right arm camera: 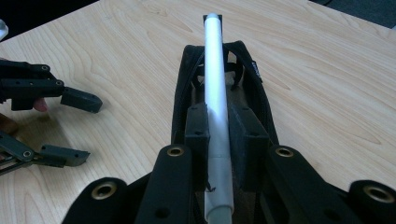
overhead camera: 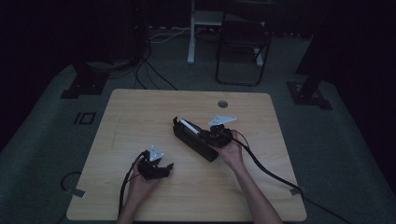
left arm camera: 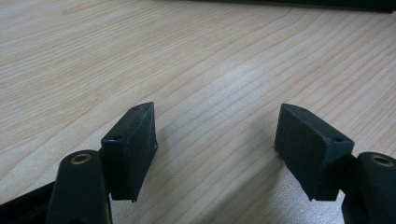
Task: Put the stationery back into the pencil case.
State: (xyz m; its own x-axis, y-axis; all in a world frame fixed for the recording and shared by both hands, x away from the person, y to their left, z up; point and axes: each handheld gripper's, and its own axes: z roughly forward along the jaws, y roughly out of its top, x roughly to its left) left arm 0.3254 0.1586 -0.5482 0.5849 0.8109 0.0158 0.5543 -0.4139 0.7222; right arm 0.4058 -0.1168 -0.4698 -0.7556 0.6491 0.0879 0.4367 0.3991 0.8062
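Two pads of the right claw (right arm camera: 218, 135) pinch a white tube (right arm camera: 216, 84), hiding its middle; its near end is cut off at the bottom edge of the right gripper view. The tube runs straight away from the claw along an open black case (right arm camera: 187, 84), whose inside is too dark to make out. In the high view the tube (overhead camera: 189, 125) lies diagonally, far end toward the table's (overhead camera: 140, 112) back left. The left claw (left arm camera: 215, 144) stands wide and empty over bare wood.
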